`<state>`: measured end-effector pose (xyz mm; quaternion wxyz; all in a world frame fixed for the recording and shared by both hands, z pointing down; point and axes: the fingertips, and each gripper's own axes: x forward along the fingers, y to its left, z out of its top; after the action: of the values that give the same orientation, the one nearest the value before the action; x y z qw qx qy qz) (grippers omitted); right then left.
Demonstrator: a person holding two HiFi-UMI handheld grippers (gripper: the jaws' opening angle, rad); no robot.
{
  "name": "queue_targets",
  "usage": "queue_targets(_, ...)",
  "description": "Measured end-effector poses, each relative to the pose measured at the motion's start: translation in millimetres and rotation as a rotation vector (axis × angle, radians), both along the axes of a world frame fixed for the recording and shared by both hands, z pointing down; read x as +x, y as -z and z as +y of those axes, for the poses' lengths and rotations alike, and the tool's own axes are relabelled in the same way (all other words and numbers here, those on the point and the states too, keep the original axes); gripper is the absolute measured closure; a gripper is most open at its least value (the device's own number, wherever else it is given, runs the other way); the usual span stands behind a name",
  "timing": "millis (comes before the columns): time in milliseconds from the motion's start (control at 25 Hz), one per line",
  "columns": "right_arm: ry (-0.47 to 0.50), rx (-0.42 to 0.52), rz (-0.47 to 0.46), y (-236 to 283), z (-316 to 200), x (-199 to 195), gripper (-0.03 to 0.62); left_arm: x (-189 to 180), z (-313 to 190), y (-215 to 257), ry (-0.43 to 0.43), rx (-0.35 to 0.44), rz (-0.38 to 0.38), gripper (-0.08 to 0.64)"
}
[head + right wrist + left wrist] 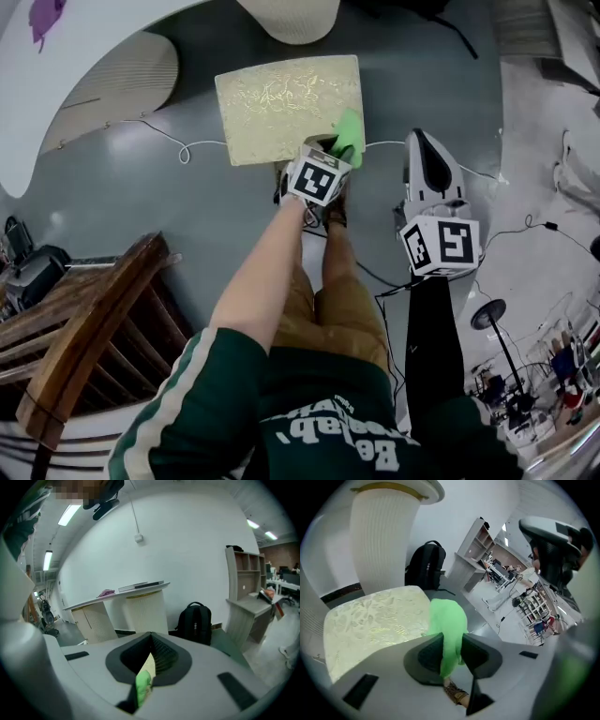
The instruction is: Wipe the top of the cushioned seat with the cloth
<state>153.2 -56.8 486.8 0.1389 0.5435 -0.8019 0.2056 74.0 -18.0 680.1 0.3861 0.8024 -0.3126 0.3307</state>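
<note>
Your L gripper [451, 644] is clamped on the green cloth [447, 620] at the near right corner of the seat [281, 103], so press flat & sweep in overlapping passes, keeping the R gripper [151, 656], apparently closed & empty, clear.

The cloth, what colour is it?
The cloth is bright green, clearest in the left gripper view.
</note>
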Motion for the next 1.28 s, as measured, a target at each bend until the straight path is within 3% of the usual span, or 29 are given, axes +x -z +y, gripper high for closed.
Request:
queue_targets(120,-0.015,-0.008,0.005,0.2,10.7,14.4,0.584,32.2,1.4,-13.1,-0.020,-0.032,-0.010,0.445)
queue_targets(240,-0.012,-0.018,0.013,-2.1,19.0,21.7,0.584,45.3,9.0,-38.7,-0.020,-0.109,-0.073,0.445)
queue_targets(360,-0.003,-0.030,0.020,-4.7,23.6,24.4,0.584,44.4,15.2,-55.1,-0.014,-0.137,-0.123,0.445)
queue_targets(520,0.017,-0.031,0.023,-6.0,18.7,18.7,0.584,29.8,12.7,-54.3,0.035,-0.119,-0.112,0.446)
queue_targets(760,0.085,-0.005,0.011,0.5,0.7,-16.2,0.584,-40.4,17.7,-54.7,0.136,-0.131,-0.130,0.446)
queue_targets(960,0.153,0.003,0.009,2.7,-7.1,-56.5,0.584,-133.3,22.8,-56.0,0.231,-0.136,-0.227,0.446)
queue_targets(1080,0.196,0.007,0.015,3.2,-8.9,-80.6,0.584,-167.2,22.6,-52.3,0.275,-0.128,-0.197,0.446)
queue_targets(1280,0.243,0.003,0.015,3.1,-17.8,-107.5,0.584,-214.7,23.4,-50.4,0.334,-0.137,-0.211,0.446)
